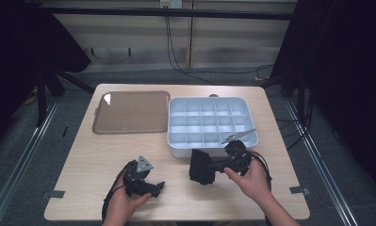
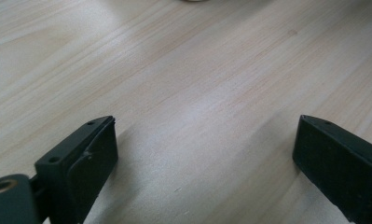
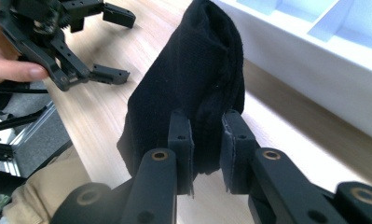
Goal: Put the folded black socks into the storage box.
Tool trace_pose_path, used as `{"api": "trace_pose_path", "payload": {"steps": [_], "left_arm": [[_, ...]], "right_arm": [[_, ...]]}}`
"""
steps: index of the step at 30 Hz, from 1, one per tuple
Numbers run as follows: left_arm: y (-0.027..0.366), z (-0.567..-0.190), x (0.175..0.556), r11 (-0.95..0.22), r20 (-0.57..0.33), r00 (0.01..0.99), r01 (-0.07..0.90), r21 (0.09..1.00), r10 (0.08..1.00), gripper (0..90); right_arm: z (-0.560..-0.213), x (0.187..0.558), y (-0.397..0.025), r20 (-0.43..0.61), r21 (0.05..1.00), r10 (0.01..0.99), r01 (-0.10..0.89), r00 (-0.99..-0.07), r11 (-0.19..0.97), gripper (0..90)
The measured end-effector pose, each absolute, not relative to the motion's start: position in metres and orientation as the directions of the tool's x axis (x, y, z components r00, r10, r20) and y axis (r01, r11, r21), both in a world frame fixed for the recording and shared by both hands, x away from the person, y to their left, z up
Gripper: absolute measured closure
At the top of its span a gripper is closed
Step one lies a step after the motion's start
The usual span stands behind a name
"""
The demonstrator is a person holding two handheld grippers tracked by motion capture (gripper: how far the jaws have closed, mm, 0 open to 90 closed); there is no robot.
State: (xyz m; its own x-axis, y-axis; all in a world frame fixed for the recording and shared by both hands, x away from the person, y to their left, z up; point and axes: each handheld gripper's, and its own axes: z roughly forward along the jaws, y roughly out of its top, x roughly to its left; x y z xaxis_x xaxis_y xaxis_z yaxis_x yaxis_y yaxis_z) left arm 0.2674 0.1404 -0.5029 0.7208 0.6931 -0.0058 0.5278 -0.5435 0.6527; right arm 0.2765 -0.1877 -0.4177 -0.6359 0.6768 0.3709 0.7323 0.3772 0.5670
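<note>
High view: right gripper (image 1: 209, 168) clamped on a black cloth (image 1: 200, 166), held just in front of the white tray (image 1: 176, 149) near the table's (image 1: 96, 160) front edge. Right gripper view: jaws pinching the cloth's (image 3: 193, 84) lower edge, folds bunched upward beside the tray wall (image 3: 305, 60). Left gripper (image 1: 158, 186) low over bare wood to the left, well apart from the cloth; left gripper view: jaws wide apart, holding nothing. Brown lid (image 1: 131, 112) flat beside the tray.

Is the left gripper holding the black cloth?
No, the left gripper is open over bare table; the right gripper clamps the black cloth.
</note>
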Motion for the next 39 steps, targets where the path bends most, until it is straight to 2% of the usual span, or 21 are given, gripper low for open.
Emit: {"api": "trace_pose_path", "payload": {"steps": [5, 27, 39], "left_arm": [[0.138, -0.506, 0.267, -0.541, -0.007, 0.724, 0.521, 0.660, 0.689, 0.0], [0.141, -0.509, 0.264, -0.522, -0.009, 0.727, 0.501, 0.690, 0.687, 0.0], [0.140, -0.509, 0.263, -0.510, -0.015, 0.721, 0.505, 0.696, 0.693, 0.0]], "right_arm": [[-0.407, 0.279, -0.197, 0.369, 0.578, 0.682, 0.731, -0.631, 0.363, 76.3], [-0.371, 0.287, -0.225, 0.362, 0.594, 0.698, 0.730, -0.618, 0.338, 76.3], [-0.345, 0.303, -0.239, 0.337, 0.552, 0.727, 0.751, -0.598, 0.362, 76.2]]}}
